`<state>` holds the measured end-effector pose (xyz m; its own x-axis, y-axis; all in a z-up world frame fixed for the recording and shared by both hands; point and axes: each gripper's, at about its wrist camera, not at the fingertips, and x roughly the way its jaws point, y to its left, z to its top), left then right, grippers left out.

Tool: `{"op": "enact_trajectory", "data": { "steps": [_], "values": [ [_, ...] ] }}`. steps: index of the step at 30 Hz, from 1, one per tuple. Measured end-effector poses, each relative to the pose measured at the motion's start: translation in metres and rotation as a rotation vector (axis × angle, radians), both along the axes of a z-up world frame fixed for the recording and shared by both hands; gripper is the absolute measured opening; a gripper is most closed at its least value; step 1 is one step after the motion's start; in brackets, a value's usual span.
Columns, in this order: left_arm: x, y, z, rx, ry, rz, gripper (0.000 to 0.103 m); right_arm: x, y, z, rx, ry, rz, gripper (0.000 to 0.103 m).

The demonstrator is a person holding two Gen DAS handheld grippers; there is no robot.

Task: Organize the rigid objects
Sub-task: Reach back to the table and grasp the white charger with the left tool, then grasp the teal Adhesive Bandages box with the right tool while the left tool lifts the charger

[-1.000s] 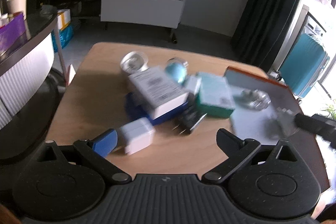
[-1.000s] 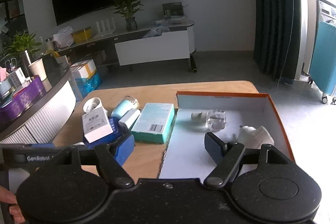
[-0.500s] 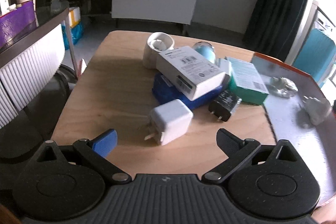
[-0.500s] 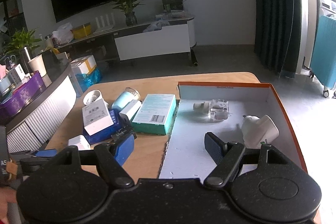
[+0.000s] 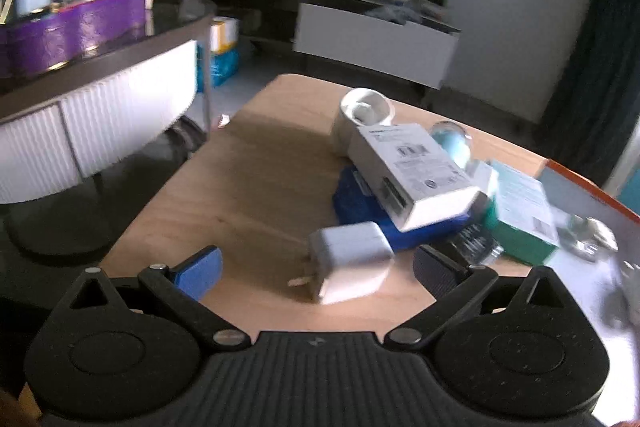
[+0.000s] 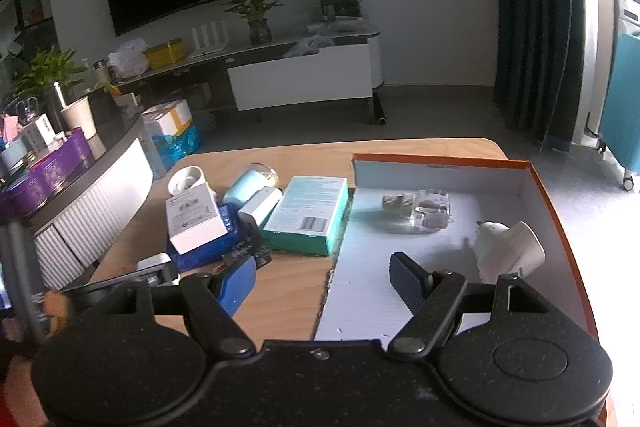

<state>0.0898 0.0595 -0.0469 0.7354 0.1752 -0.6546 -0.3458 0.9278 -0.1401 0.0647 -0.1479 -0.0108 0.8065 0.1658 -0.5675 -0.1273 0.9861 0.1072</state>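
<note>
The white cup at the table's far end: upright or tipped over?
Tipped: the white cup lies sideways on the table, its open mouth facing the cameras.

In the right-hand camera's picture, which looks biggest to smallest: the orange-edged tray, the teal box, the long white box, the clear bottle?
1. Orange-edged tray, clearly largest.
2. Teal box.
3. Long white box, slightly smaller than the teal one.
4. Clear bottle, smallest, though farther away, so unsure.

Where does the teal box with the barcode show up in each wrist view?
Left wrist: teal box at right of centre, beside the orange-rimmed tray.
Right wrist: teal box at centre, against the tray's left edge.
Shared landmark: the white box lying on the blue one.
</note>
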Motion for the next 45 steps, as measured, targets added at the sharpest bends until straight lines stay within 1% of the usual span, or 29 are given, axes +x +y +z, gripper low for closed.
{"op": "enact_trajectory", "data": {
  "steps": [2,3,5,6,7,9,11,13,16,22,25,29,31,34,38,43,44,45],
  "values": [
    [0.005,-0.002,-0.004,-0.014,0.012,0.026,0.103,0.0,0.001,0.001,0.002,0.0,0.003,0.088],
    [0.007,-0.002,-0.006,-0.015,0.021,0.037,0.101,-0.001,0.001,0.001,0.001,-0.002,0.004,0.088],
    [0.009,0.001,-0.012,-0.009,0.026,0.035,0.086,-0.001,0.0,0.003,-0.002,-0.006,0.007,0.088],
    [0.006,0.001,-0.012,0.004,0.008,0.016,0.077,-0.001,-0.001,0.003,-0.002,-0.008,0.007,0.088],
    [0.004,0.002,-0.011,0.009,-0.005,-0.019,0.062,0.0,-0.001,0.003,-0.001,-0.008,0.005,0.088],
    [0.003,0.006,-0.01,0.024,-0.005,-0.069,0.061,0.001,-0.002,0.001,0.003,-0.004,-0.003,0.088],
    [0.001,0.016,-0.01,-0.008,-0.017,-0.093,0.06,0.002,-0.002,0.0,0.003,0.002,-0.002,0.088],
    [-0.003,0.025,-0.007,-0.022,-0.021,-0.122,0.06,0.004,0.0,-0.001,0.004,0.009,0.007,0.088],
    [-0.01,0.031,0.0,-0.013,-0.04,-0.172,0.06,0.01,0.004,-0.003,-0.002,0.019,0.014,0.088],
    [-0.019,0.026,0.014,-0.032,-0.069,-0.238,0.06,0.034,0.017,-0.011,0.004,0.063,0.039,0.088],
    [-0.02,0.022,0.018,-0.043,-0.079,-0.269,0.06,0.052,0.026,-0.016,-0.014,0.086,0.036,0.088],
    [-0.022,0.022,0.018,-0.055,-0.085,-0.294,0.06,0.086,0.032,-0.027,0.003,0.126,-0.006,0.088],
    [-0.022,0.023,0.017,-0.062,-0.085,-0.301,0.06,0.104,0.038,-0.034,-0.02,0.158,-0.018,0.088],
    [-0.022,0.024,0.016,-0.074,-0.086,-0.305,0.06,0.125,0.046,-0.044,-0.065,0.176,-0.025,0.088],
    [-0.019,0.023,0.017,-0.067,-0.089,-0.316,0.06,0.149,0.052,-0.055,-0.068,0.229,-0.029,0.089],
    [-0.012,0.024,0.013,-0.072,-0.08,-0.315,0.06,0.169,0.058,-0.057,-0.076,0.224,-0.044,0.096],
    [-0.013,0.024,0.014,-0.073,-0.08,-0.316,0.06,0.172,0.058,-0.056,-0.073,0.234,-0.055,0.1],
    [-0.012,0.024,0.014,-0.074,-0.081,-0.318,0.06,0.175,0.057,-0.056,-0.058,0.246,-0.063,0.1]
  ]
}}
